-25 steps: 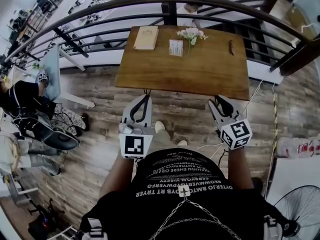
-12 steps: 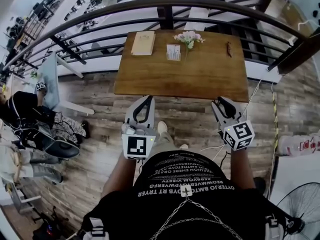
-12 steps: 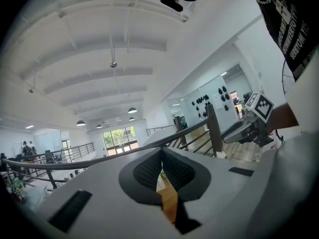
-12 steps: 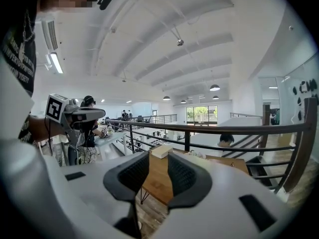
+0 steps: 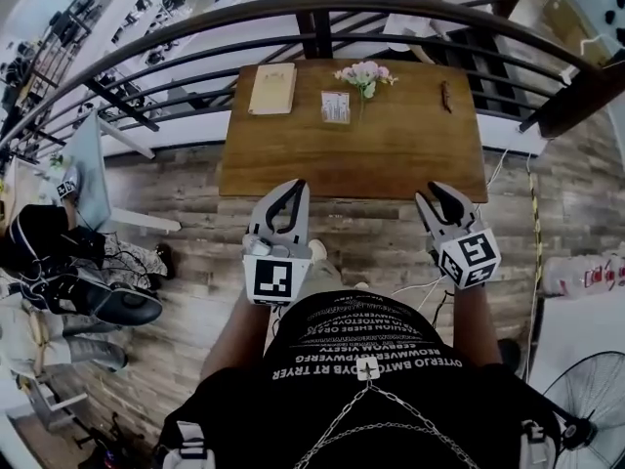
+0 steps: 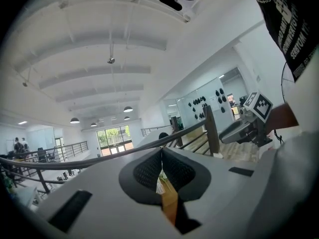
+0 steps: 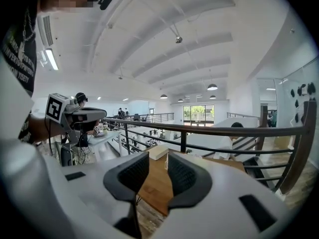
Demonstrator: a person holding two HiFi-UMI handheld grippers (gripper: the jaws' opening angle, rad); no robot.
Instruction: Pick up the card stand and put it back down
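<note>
Two empty: left tool (image 5: 292,186) pinched together, right tool (image 5: 436,194) apart; reaching the stand (image 5: 335,106) risks toppling the flowers (image 5: 365,74) beside it.

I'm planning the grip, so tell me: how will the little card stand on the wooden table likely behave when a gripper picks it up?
The card stand looks small and thin, so it is probably light. It stands upright and appears as a narrow sliver in the right gripper view, so a sideways nudge may well tip it.
</note>
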